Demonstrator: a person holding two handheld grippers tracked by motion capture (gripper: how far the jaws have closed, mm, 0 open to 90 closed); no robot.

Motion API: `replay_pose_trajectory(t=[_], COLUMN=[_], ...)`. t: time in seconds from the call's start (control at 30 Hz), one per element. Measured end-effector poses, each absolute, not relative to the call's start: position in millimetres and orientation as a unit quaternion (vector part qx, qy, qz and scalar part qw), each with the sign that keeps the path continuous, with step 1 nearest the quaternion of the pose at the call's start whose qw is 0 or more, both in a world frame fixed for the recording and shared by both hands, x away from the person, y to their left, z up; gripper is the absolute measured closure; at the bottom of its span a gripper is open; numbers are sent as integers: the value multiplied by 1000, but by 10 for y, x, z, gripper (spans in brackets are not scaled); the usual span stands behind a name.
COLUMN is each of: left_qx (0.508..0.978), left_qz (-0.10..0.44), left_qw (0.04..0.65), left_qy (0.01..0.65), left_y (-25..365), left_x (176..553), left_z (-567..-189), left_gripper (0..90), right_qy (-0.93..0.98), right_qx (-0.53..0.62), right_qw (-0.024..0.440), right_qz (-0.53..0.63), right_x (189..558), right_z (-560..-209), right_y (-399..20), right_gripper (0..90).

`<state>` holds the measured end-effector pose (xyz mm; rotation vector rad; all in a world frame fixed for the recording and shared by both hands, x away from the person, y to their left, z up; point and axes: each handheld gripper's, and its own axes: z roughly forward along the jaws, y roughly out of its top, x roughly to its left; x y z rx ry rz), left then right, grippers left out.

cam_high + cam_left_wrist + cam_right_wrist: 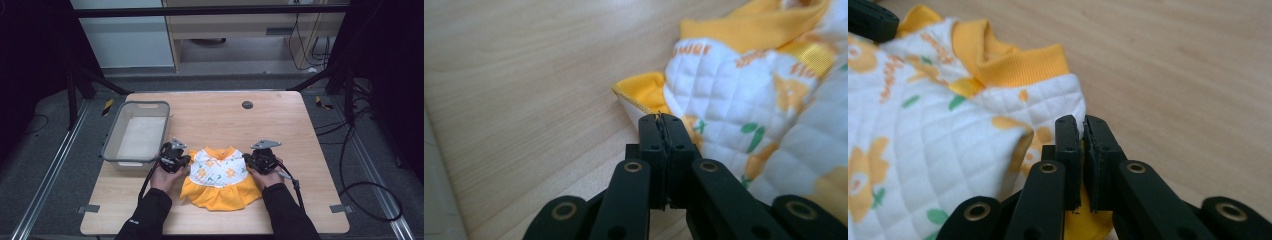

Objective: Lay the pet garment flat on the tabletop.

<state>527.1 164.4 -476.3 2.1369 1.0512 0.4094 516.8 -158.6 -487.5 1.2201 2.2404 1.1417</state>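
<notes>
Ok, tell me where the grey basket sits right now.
In the high view the grey basket sits on the wooden table near its left edge, just beyond the left gripper and left of the small orange-and-white dress.

Black tools (663, 117) with brass-ringed screws, grey three-cornered plates (cables trailing); black sleeves (145, 215).
</notes>
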Motion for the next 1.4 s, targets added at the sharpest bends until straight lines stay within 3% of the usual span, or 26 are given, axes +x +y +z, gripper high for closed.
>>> replay_pose_trajectory(t=[0.27, 0.4, 0.67, 0.7, 0.77, 0.97, 1.4], left_qx=[813, 810, 778, 769, 752, 744, 775], left_qz=[199, 237, 281, 287, 282, 270, 232], left_qw=[414, 415, 418, 420, 428, 445, 447], left_qy=[359, 340, 376, 387, 414, 419, 383], left_y=[1605, 1522, 1466, 1467, 1492, 1682, 2017], left_x=[5132, 5141, 5515, 5564, 5634, 5509, 4795], left_z=[-4231, -4008, -3839, -3848, -3868, -3882, -3991], left_gripper=[895, 896, 882, 842, 621, 493, 449], right_qy=[769, 758, 719, 713, 705, 719, 753], right_qx=[386, 372, 407, 413, 420, 406, 404], right_qw=[225, 249, 318, 325, 342, 325, 258], right_qz=[457, 475, 465, 463, 458, 462, 451], right_x=[5117, 5126, 5456, 5494, 5526, 5374, 4758], right_z=[-4466, -4280, -4043, -4039, -4030, -4018, -4106], right_y=[-1561, -1513, -1463, -1462, -1460, -1539, -1855], right_gripper=[858, 858, 820, 788, 720, 654, 485])
